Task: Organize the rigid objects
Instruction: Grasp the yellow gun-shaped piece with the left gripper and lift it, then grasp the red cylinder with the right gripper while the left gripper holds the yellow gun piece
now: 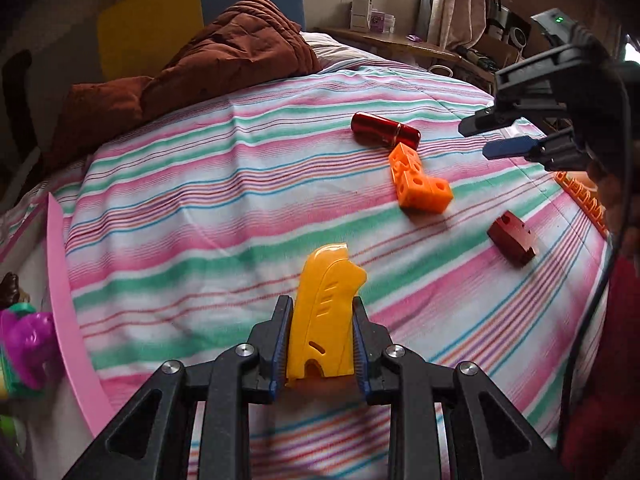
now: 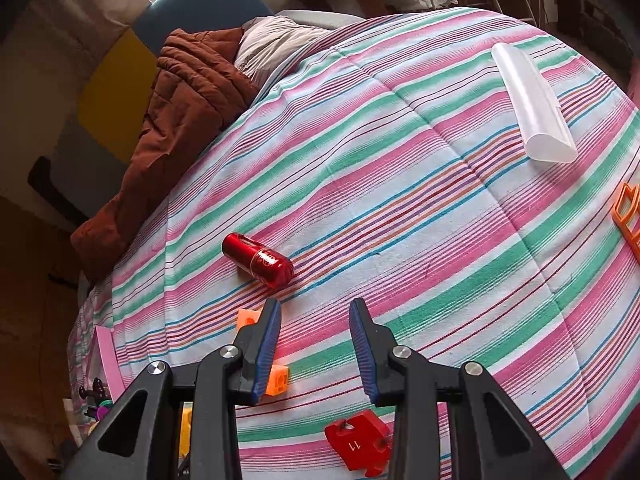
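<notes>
Clamped between the blue-padded fingers of the left gripper, a yellow plastic piece stands upright, lifted above the striped bedspread. Beyond it on the bed lie an orange cube block, bent in an L, and just past that, almost touching, a shiny red capsule. To the right, nearer, sits a dark red puzzle piece. A pink bin edge runs down the left side, with a purple toy inside it. The right gripper hovers with its fingers set wide apart, gripping nothing, the capsule just ahead of them. A white translucent tube lies far right, and a brown quilt is bunched at the far left.
</notes>
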{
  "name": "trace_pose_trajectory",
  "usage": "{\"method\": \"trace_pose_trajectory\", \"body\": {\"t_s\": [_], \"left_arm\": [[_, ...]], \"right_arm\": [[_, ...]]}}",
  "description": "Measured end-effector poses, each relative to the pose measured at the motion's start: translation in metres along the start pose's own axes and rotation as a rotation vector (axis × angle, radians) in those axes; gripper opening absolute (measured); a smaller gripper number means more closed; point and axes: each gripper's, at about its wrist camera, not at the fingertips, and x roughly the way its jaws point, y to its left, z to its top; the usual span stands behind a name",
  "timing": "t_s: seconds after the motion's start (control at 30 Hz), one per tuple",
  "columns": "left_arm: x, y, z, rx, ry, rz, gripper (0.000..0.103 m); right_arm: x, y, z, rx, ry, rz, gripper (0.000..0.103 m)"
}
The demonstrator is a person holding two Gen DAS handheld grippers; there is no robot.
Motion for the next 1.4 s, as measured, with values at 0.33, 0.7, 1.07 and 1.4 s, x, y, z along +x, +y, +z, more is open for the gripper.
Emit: {"method": "trace_pose_trajectory", "body": {"t_s": [0.33,0.7,1.07,1.4], "left_arm": [[-0.023,-0.003,-0.038,0.014,-0.082,0.021,0.028],[-0.025,-0.005,-0.048,0.054,-0.143,0.027,0.028],[-0.025,0.0,-0.047,0.039,-0.153,-0.003,0.028],[-0.024,0.003,-0.048,0.027,-0.155,-0.022,0.028]], "right_arm": [[0.011,0.004,-0.003,-0.032,0.052,0.004,0.035],[0.018,0.016,-0.012,-0.101,0.073,-0.045,0.035],[0.023,0.055,-0.005,-0.322,0.009,-0.14,0.035],[0.089,0.099,0.025,-0.499,0.083,-0.245,0.043]]}}
